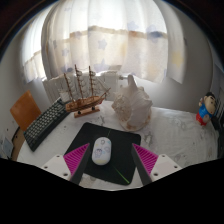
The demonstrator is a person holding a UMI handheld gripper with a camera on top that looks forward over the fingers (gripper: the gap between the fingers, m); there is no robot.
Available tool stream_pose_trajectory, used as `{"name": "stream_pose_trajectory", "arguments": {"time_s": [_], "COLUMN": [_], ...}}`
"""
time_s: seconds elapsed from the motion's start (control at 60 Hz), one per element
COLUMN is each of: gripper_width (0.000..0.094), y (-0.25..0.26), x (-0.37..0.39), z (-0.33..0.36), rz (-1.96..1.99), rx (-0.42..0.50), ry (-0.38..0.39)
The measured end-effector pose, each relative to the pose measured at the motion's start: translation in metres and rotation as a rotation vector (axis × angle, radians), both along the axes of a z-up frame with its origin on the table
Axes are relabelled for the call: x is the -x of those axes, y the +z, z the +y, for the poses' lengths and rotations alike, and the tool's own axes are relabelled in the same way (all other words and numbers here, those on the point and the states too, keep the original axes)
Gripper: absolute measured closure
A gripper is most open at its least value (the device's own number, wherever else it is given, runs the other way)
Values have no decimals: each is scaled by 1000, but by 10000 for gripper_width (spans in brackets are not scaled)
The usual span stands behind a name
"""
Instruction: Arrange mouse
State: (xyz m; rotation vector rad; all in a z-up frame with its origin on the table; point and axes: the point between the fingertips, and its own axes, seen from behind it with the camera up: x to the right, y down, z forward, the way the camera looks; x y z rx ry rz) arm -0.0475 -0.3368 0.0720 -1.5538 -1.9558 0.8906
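Observation:
A white computer mouse (102, 151) lies on a black mouse pad (110, 140) on a white table (175, 140). My gripper (111, 162) is open, its two fingers with pink pads (76, 157) spread wide over the near part of the mouse pad. The mouse sits between the fingers, closer to the left one, with a gap on both sides. It rests on the pad on its own.
A black keyboard (44, 124) lies at the left beyond the pad. A wooden model ship (84, 93) and a large white shell (129, 103) stand behind the pad. A small colourful figurine (206, 108) is at the far right. Curtained windows fill the background.

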Motion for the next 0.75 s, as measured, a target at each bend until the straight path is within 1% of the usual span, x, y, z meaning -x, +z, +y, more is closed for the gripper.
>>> {"name": "stream_pose_trajectory", "arguments": {"time_s": [0.05,0.2,0.267,0.4,0.583,0.683,0.75], "gripper_width": [88,80,79,81,80,81,82], "y": [22,73,91,106,110,107,104], "x": [-22,-89,-110,-139,-150,-152,-154], "z": [19,87,114,160,190,200,201], "rz": [-23,-85,-86,-100,-85,-95,-110], "rx": [3,-44,-54,-63,-54,-68,-53], "ry": [7,-18,-43,-114,-170,-187,-194]}}
